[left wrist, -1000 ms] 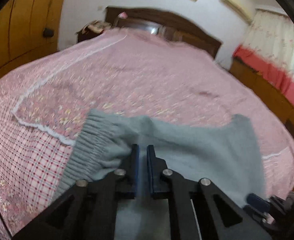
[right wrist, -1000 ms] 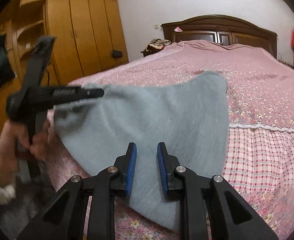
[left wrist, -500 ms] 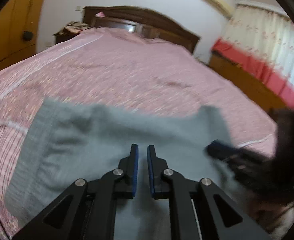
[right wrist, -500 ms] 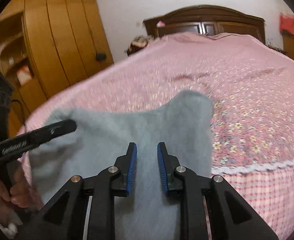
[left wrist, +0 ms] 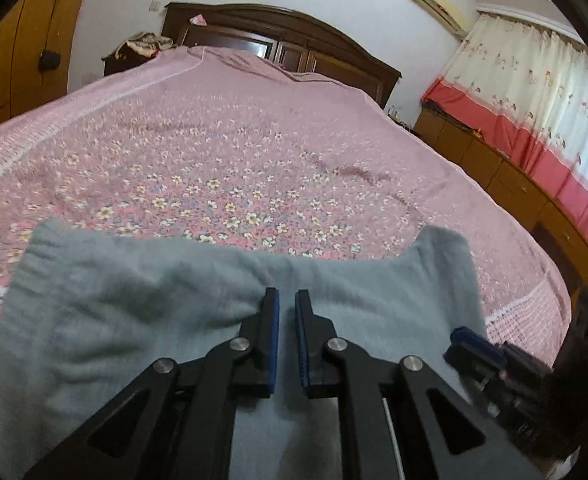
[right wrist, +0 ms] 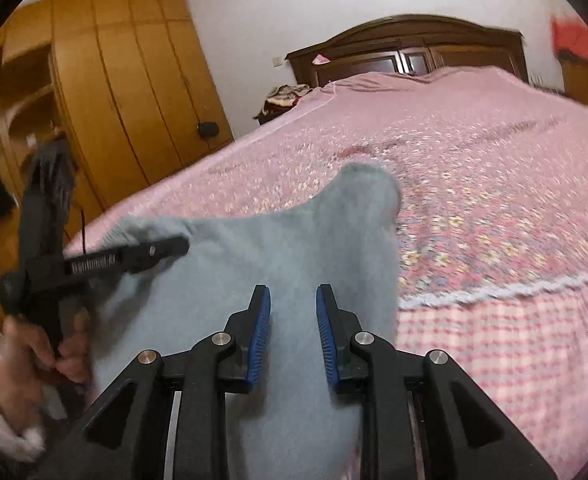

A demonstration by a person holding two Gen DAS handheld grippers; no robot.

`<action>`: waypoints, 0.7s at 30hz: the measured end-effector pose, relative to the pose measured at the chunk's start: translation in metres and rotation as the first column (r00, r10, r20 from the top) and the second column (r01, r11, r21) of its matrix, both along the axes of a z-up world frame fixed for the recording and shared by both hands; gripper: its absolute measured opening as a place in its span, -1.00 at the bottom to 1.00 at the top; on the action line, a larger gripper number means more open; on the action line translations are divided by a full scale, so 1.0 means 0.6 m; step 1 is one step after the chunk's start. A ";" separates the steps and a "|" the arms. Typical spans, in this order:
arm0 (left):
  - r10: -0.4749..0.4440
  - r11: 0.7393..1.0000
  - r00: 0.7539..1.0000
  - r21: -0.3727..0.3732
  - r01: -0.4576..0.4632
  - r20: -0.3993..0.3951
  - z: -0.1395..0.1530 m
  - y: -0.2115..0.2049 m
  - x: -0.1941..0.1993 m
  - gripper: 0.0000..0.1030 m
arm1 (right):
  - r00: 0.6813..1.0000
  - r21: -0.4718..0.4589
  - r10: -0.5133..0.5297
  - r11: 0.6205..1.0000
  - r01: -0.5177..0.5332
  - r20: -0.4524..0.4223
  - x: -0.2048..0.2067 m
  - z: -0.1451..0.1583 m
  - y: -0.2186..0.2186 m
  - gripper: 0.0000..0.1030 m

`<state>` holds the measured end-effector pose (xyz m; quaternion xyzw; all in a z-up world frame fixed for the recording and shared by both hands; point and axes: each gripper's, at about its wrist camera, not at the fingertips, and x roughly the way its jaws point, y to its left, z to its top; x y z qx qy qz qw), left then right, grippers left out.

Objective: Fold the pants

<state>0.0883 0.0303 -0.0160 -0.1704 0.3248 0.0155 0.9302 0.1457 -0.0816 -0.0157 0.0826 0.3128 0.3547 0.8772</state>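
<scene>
The left tongs [left wrist: 286,336] are pinching the grey pants [left wrist: 133,320] while the right tongs [right wrist: 293,332], just opening with cloth between their unpressing pads, are risking a crooked slump onto the bed [left wrist: 253,140].

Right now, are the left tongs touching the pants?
Touching. In the left wrist view the pants bunch into creases against the tip of the left tongs, which are shut on the fabric.

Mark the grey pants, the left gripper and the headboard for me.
grey pants [left wrist: 141,320]: left wrist view, flat cloth left of the jaws.
left gripper [right wrist: 181,245]: right wrist view, tip of its fingers over the cloth.
headboard [right wrist: 414,40]: right wrist view, dark arched top.
</scene>
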 end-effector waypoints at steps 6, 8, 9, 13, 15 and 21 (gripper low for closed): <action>0.058 0.998 0.998 -0.025 -0.058 -0.006 0.006 0.036 -0.061 -0.71 | 0.995 0.029 0.041 0.999 -0.038 -0.089 0.002 -0.008 -0.036 -0.33; 0.043 0.996 0.999 -0.081 -0.043 -0.002 0.001 0.050 -0.066 -0.71 | 0.999 -0.018 0.023 1.000 -0.024 -0.046 -0.010 -0.002 -0.028 -0.33; 0.039 0.996 0.999 -0.079 -0.039 -0.003 0.001 0.052 -0.066 -0.72 | 0.999 -0.023 0.013 1.000 -0.014 -0.042 -0.008 0.001 -0.027 -0.33; 0.026 1.000 1.000 0.018 -0.026 0.001 0.004 0.034 -0.077 -0.72 | 0.998 -0.013 -0.033 0.999 0.033 -0.059 -0.006 0.005 -0.031 -0.33; 0.028 0.999 1.000 0.036 -0.028 0.003 0.007 0.032 -0.088 -0.72 | 0.995 -0.040 -0.081 0.996 0.079 -0.054 -0.009 0.012 -0.038 -0.33; 0.029 0.996 1.000 -0.088 -0.029 0.002 0.007 0.059 -0.093 -0.72 | 0.969 0.104 -0.009 0.994 0.036 -0.247 0.018 -0.021 -0.060 -0.33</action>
